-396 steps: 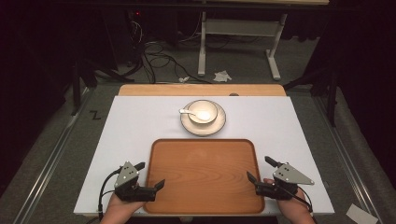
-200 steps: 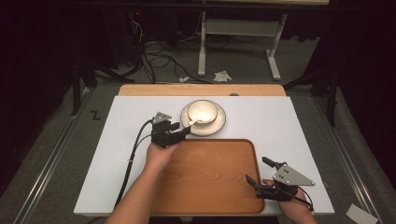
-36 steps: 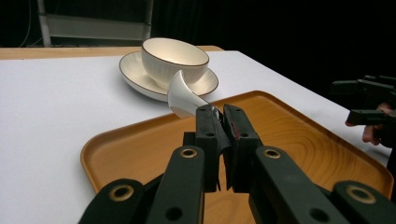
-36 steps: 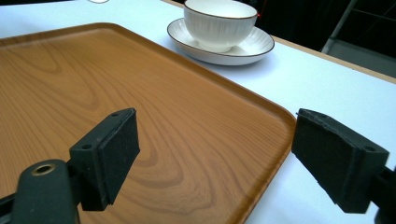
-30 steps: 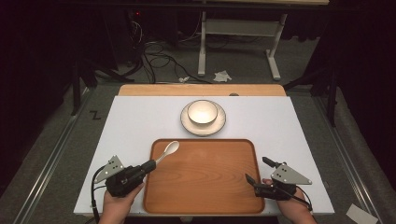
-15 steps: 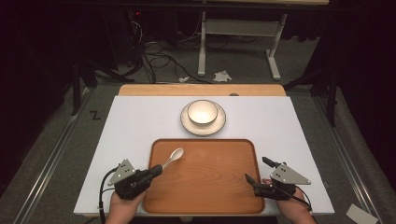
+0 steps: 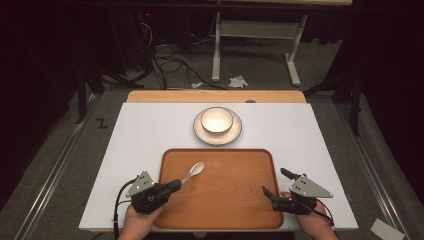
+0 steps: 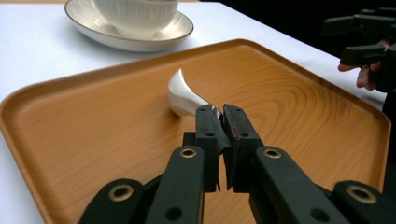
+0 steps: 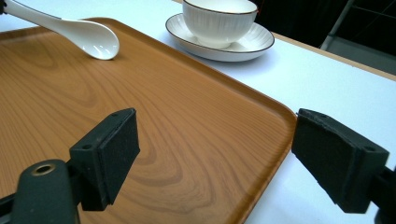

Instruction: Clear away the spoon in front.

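Left gripper view showed the left hand-held gripper (image 8: 222, 114) clamped on the white ceramic spoon (image 8: 183, 95), its bowl touching the wooden tray (image 8: 299, 100); an abrupt release might tip it, while the right hand-held gripper (image 9: 215, 154) gaped empty.

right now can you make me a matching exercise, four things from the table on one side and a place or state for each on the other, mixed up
Things:
1. spoon
2. bowl
3. left tool
4. right tool

Places or states:
A. jaws wide apart, nothing between them, at the tray's right edge
B. sits on a saucer on the white table, beyond the tray
C. its white scoop end touches the tray, its handle gripped
D. shut on a handle at the tray's left side

Right pairs: 1-C, 2-B, 3-D, 4-A
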The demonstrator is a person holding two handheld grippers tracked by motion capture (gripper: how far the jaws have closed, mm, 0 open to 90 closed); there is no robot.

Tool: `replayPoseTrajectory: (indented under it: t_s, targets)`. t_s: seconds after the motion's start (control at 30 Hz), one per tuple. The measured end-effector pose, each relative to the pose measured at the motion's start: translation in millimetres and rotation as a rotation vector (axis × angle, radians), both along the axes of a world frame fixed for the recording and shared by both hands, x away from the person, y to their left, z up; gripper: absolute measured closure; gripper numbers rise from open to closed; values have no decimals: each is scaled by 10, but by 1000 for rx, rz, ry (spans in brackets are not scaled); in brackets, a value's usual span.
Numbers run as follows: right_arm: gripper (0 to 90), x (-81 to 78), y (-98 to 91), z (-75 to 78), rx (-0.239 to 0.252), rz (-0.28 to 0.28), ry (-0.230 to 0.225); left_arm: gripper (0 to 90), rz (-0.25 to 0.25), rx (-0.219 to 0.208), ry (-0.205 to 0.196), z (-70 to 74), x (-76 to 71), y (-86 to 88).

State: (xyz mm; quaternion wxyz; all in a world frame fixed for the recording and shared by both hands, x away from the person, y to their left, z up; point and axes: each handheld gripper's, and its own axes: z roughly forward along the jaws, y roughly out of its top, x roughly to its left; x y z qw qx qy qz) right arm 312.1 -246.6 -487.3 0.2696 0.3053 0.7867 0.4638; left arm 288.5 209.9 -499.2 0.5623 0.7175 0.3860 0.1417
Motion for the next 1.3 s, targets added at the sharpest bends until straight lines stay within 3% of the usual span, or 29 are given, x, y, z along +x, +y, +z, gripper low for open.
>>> replayPoseTrajectory:
  t_s: [0.07,0.2,0.23,0.3,0.37,0.53,0.67,0.77,0.8,0.83,0.97,1.13,1.23,1.3]
  targets:
    - [163,-1,0,-1,-2,-3,5,856,-1,19,-4,-15,18,-21]
    - [163,-1,9,-2,-5,-2,2,846,-12,8,20,-54,47,-56]
    - [163,-4,11,-1,-4,-2,3,812,-17,14,22,-57,44,-75]
    - [163,-5,8,0,-5,4,-1,628,-31,19,19,-58,38,-119]
    - [163,-1,3,1,-7,8,-6,506,-36,15,25,-60,42,-131]
    - [163,0,0,1,-1,8,-2,435,-46,12,45,-94,52,-133]
    - [163,-2,3,5,0,12,-8,512,-36,10,49,-91,48,-114]
    - [163,-2,-1,7,0,10,-9,737,-20,-18,56,-81,45,-67]
    - [163,-7,-2,8,3,7,-3,859,0,-27,55,-68,41,-48]
    - [163,-9,-3,10,4,7,-5,900,37,-22,39,-47,27,-31]
    - [163,-12,-6,8,7,2,1,900,99,-8,19,-8,6,12]
    - [163,-10,-4,11,4,6,-4,900,141,69,22,3,-12,45]
    - [163,-13,-11,18,6,4,-7,900,127,90,59,-8,1,88]
    - [163,-14,-14,20,7,1,-5,900,118,142,111,-36,14,93]
